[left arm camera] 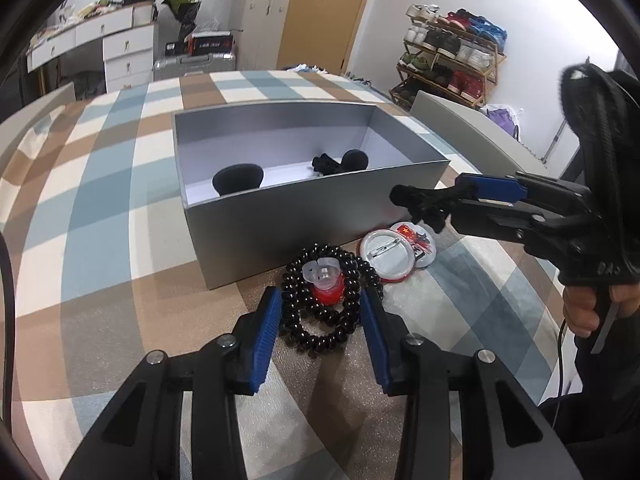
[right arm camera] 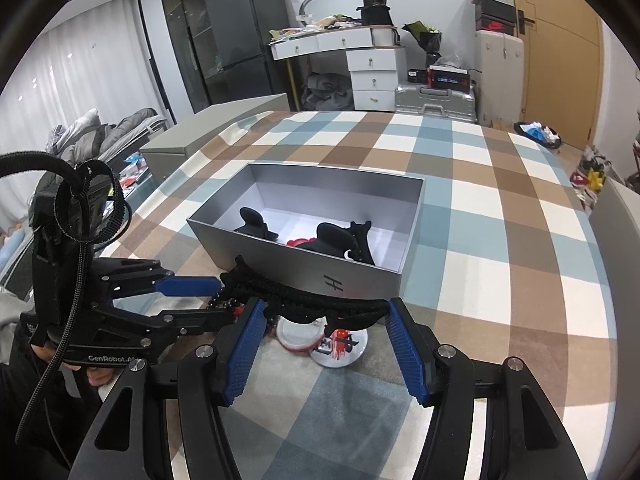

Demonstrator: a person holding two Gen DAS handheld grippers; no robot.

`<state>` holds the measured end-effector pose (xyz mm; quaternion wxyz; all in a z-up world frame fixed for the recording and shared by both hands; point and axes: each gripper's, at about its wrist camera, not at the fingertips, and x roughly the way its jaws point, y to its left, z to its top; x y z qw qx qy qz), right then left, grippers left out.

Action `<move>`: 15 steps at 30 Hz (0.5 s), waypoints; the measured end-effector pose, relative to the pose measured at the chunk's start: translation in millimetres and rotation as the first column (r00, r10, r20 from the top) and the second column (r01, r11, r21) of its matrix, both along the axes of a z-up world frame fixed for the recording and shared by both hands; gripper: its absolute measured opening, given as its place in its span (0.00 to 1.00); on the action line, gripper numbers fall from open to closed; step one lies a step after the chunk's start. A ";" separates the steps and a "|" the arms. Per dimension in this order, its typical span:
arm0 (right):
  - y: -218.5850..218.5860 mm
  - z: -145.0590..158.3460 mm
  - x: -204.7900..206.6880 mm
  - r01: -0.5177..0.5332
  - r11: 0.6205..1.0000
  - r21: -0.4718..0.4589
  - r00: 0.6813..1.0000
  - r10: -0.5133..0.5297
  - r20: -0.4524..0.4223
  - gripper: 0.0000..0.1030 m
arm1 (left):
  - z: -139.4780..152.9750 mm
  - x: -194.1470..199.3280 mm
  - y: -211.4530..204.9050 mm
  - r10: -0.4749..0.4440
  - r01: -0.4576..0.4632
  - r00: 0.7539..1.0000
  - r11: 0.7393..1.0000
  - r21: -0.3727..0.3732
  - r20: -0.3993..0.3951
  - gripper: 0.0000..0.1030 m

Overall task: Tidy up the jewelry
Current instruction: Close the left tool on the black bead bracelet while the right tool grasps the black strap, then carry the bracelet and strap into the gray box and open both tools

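Observation:
A grey open box [left arm camera: 280, 216] stands on the checked tablecloth and holds black hair clips [left arm camera: 238, 178]. My left gripper [left arm camera: 320, 320] is open, its fingers either side of a black bead bracelet [left arm camera: 328, 336] with a red and clear piece [left arm camera: 326, 280] on it. My right gripper [right arm camera: 326, 314] is shut on a black hair clip [right arm camera: 304, 300], held above the table just in front of the box [right arm camera: 360, 276]. It also shows in the left wrist view [left arm camera: 436, 200]. Two round pin badges [left arm camera: 392, 250] lie beside the bracelet.
The box's near wall stands just beyond both grippers. Grey chair backs [left arm camera: 468, 128] flank the table. A shoe rack [left arm camera: 452, 56], drawers [right arm camera: 372, 76] and suitcases stand far behind.

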<state>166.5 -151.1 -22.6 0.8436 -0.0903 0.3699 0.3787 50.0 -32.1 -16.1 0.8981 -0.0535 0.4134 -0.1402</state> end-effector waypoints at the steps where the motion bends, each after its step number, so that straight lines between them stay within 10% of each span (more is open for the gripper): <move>1: -0.2 0.1 0.7 0.001 1.000 0.001 1.000 -0.001 0.000 0.59 | 0.5 -0.4 -0.9 -0.001 0.001 1.000 1.000 0.010 0.006 0.34; 4: -0.5 1.1 0.2 0.001 1.000 0.004 1.000 -0.001 0.003 0.59 | 1.7 0.9 -0.7 -0.009 0.009 1.000 1.000 0.013 0.009 0.10; 15: -0.4 0.0 0.2 -0.001 1.000 0.001 1.000 0.001 -0.001 0.59 | 1.0 1.9 -2.6 -0.026 0.026 1.000 0.999 0.021 0.007 0.09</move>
